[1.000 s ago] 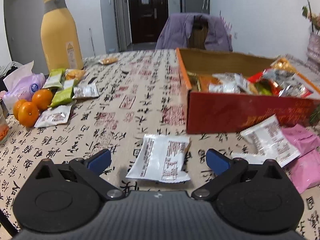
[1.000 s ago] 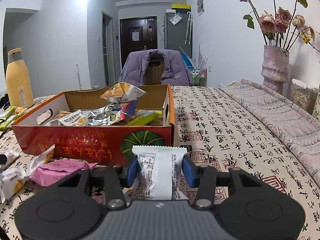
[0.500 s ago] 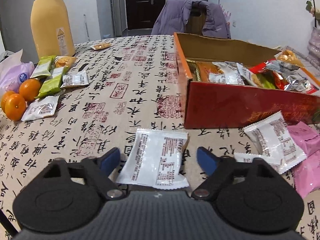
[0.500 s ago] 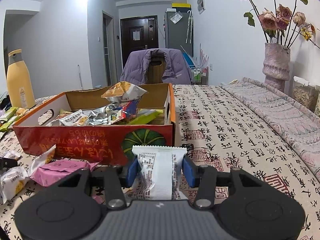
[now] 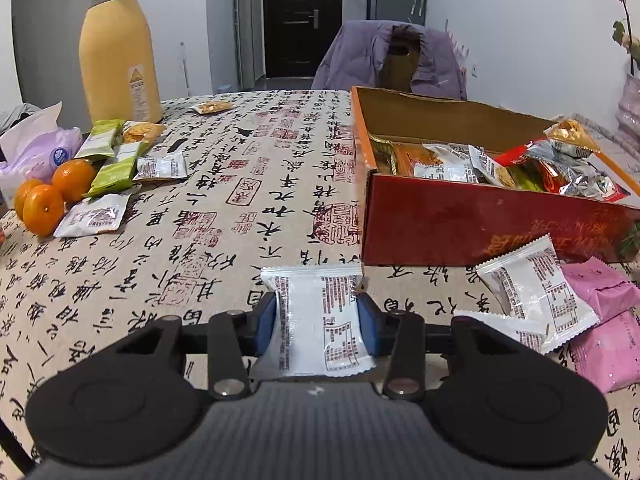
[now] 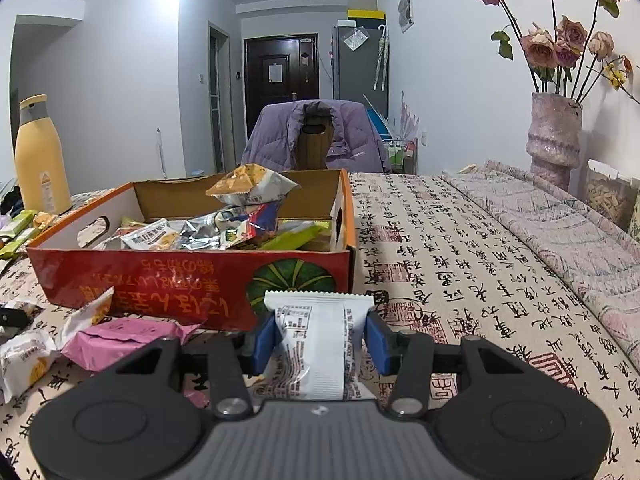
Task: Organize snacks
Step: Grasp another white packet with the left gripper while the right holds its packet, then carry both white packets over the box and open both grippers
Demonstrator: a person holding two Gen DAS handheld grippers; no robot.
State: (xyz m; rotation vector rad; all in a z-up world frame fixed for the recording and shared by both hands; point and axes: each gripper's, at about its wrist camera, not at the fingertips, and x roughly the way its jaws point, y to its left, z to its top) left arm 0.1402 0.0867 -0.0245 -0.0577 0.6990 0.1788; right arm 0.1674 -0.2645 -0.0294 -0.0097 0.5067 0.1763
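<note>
In the left wrist view my left gripper [image 5: 317,320] is closing its jaws on a white snack packet [image 5: 320,320] lying on the tablecloth, and both blue pads touch the packet's sides. The red cardboard box [image 5: 472,224], filled with several snack packets, stands just beyond to the right. In the right wrist view my right gripper [image 6: 320,340] is shut on another white snack packet [image 6: 320,344], held in front of the box's near wall [image 6: 180,284].
More white packets [image 5: 536,292] and pink packets [image 5: 608,344] lie right of the left gripper. At the far left are oranges [image 5: 44,208], green bars [image 5: 114,164] and a yellow bottle [image 5: 118,48]. A chair with a purple jacket [image 6: 316,136] and a flower vase [image 6: 554,136] stand behind.
The left gripper's jaws have closed from wide open onto the white packet, which now sits squeezed between the pads. The right gripper and its packet have not moved.
</note>
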